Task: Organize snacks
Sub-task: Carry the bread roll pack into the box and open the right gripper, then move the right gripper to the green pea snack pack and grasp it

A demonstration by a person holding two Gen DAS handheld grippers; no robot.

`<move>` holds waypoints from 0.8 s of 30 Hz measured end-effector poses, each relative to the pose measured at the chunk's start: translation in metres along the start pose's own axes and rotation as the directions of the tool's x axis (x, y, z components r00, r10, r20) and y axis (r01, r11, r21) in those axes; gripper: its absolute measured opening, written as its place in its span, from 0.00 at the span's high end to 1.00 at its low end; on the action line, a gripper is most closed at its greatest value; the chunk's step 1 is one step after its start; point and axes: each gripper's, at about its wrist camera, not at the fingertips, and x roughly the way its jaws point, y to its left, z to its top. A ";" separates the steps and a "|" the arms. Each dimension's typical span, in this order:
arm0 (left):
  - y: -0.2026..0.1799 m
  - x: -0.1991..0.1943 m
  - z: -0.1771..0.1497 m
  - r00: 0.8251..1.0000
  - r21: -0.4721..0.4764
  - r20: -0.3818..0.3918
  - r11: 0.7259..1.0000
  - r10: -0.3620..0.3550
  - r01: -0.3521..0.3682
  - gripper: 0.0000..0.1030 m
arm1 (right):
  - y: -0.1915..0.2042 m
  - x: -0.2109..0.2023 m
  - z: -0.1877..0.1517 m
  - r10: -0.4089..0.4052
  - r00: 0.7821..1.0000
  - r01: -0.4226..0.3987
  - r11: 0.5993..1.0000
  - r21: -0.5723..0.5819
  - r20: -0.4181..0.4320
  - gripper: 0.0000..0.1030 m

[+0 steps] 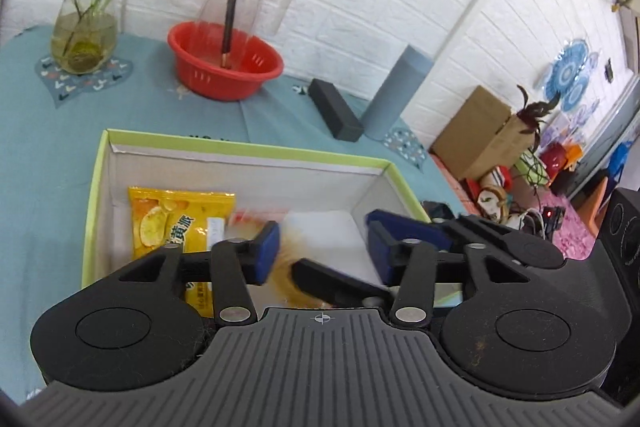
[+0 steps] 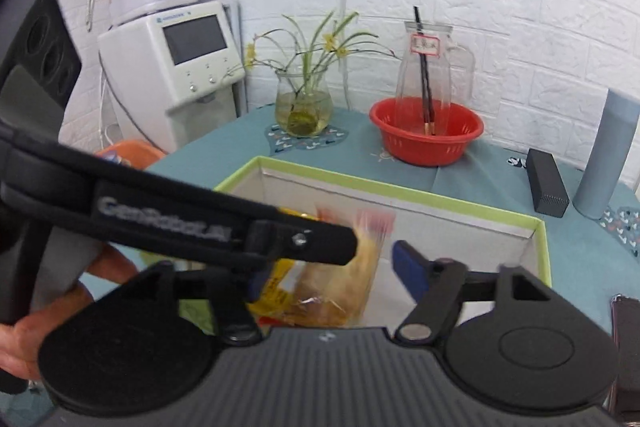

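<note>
Both claws hang released over the green-rimmed box: left claw, right claw. Inside lie a yellow chip packet and a blurred clear snack bag.

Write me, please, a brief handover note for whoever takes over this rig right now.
Left claw: open, holding nothing, over the box.
Right claw: open, close beside the left one, above a blurred orange packet inside the box.
Yellow packet: lies flat in the left part of the box.
Done: two packets are in the box.
Left: neither view shows loose snacks, so check the rest of the table before stopping.
</note>
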 end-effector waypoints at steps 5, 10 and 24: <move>-0.003 -0.021 -0.006 0.998 0.035 0.058 0.999 0.006 -0.008 0.49 | -0.015 -0.039 -0.015 -0.049 0.996 0.046 0.998 0.047 0.080 0.07; -0.025 -0.046 -0.032 0.998 0.057 0.051 0.998 -0.028 0.025 0.32 | -0.003 -0.088 -0.046 -0.068 0.992 0.056 0.992 0.115 0.106 0.00; -0.077 -0.118 -0.151 0.997 0.117 0.037 0.991 -0.068 0.063 0.23 | 0.048 -0.205 -0.158 0.009 0.991 -0.041 0.969 0.244 0.133 0.00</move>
